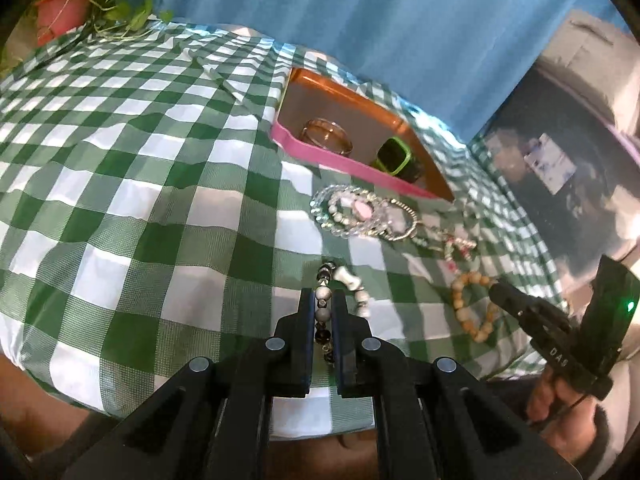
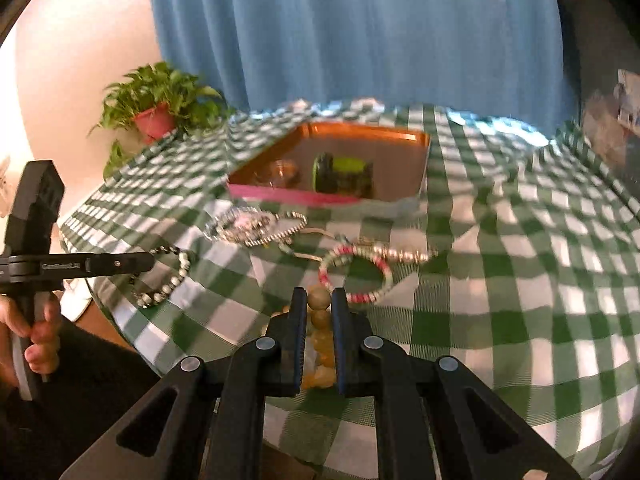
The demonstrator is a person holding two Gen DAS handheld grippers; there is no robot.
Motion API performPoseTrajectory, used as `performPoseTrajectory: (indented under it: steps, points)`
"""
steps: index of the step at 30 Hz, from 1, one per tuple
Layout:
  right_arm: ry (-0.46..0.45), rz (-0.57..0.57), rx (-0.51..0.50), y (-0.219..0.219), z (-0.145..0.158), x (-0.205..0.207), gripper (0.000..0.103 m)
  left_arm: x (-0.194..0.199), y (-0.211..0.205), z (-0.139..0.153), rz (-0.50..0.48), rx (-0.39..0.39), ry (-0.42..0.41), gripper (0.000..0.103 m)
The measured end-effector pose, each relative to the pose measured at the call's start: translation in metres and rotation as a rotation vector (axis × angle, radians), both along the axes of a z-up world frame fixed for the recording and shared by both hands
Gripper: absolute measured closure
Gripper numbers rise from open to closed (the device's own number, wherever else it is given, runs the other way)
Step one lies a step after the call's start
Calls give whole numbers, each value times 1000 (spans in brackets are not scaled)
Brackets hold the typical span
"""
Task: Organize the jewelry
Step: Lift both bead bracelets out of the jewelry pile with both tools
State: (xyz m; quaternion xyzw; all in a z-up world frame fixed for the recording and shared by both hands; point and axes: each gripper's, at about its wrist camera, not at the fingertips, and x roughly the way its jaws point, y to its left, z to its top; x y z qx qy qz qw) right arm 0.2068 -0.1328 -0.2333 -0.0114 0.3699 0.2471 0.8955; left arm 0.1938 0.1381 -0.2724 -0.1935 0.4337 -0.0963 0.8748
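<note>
We see two bracelets caught in our tools: the left tool is closed down on a strand of grey, white and black beads, and the right tool is pinched narrowly on a bracelet of round tan wooden beads, both at the near edge of the surface. Just beyond them a loose heap of clear and pink bead bracelets lies on the cloth, with a red, white and green beaded band beside it nearer the right tool. Behind the heap sits a shallow tray with a pink front rim and orange inner walls; inside it stand a clear amber bangle and a green and black watch-like piece, side by side but apart. The surface is covered with a green and white checked cloth, creased in several folds and hanging over the near edge. At its far left corner a leafy plant in a red pot stands on the cloth. A blue curtain hangs behind the surface, with a pale wall to its left. On the right side of the room the view is blurred, so we cannot tell what stands there.
</note>
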Motion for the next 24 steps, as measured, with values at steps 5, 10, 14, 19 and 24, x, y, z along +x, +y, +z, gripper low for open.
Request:
performPoseTrajectory:
  steps: [5, 10, 14, 19, 24]
  points:
    - [74, 12, -21, 3, -20, 5, 82, 2, 4, -8, 8, -24, -2, 89]
    - [36, 19, -137, 17, -21, 4, 88, 9, -4, -3, 2, 57, 7, 95]
    - [40, -9, -112, 14, -18, 11, 92, 12, -19, 10, -9, 136, 2, 95]
    - [-23, -54, -43, 12, 11, 1, 92, 5, -44, 42, -17, 207, -60, 95]
    - [-53, -95, 18, 11, 41, -15, 92, -3, -58, 69, -12, 187, -85, 95]
